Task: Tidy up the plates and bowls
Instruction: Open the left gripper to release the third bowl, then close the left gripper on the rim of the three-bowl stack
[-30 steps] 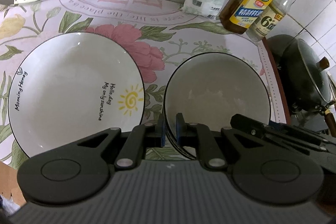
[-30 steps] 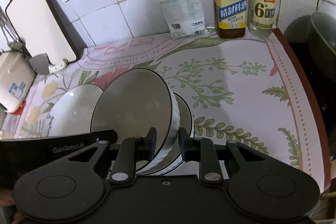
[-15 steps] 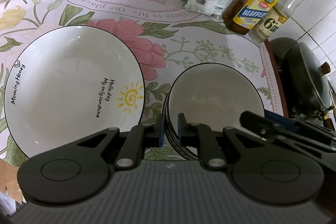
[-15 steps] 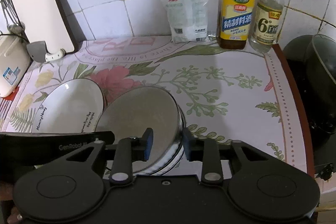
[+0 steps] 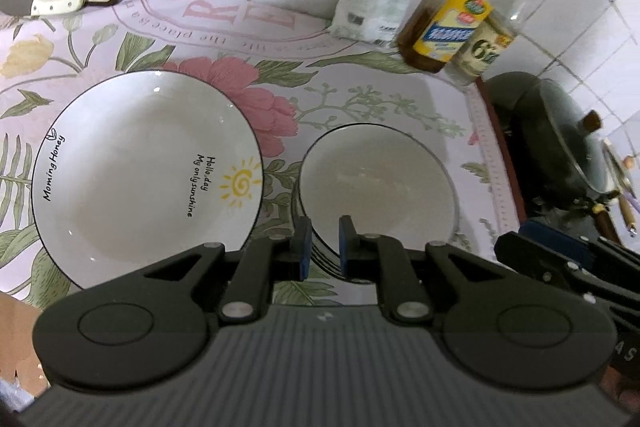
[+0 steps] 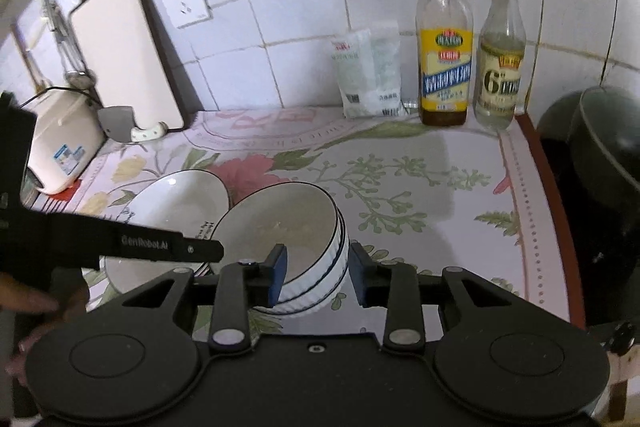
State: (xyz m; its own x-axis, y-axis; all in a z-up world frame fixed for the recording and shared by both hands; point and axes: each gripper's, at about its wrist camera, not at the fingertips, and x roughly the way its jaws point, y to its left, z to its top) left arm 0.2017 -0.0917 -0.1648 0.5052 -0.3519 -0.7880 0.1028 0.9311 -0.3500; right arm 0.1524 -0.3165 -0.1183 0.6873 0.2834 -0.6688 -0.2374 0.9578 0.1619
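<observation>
A white plate with a black rim and a yellow sun print (image 5: 144,171) lies on the floral cloth; it shows partly in the right wrist view (image 6: 176,203). Right of it stands a stack of white ribbed bowls (image 5: 376,183), also in the right wrist view (image 6: 304,251). My left gripper (image 5: 322,247) hovers over the near rim of the stack, jaws a small gap apart, holding nothing. My right gripper (image 6: 318,269) is open, its jaws either side of the stack's near wall without gripping it.
Two bottles (image 6: 444,47) (image 6: 502,55) and a white packet (image 6: 368,75) stand at the tiled wall. A cutting board (image 6: 124,51) and cleaver (image 6: 120,125) lean at back left beside a white appliance (image 6: 60,143). A dark wok (image 5: 560,143) sits right, past the counter edge.
The right gripper set the tilted bowl down onto the stack, opened its jaws and drew back. The left gripper pulled back a little and its jaws parted slightly.
</observation>
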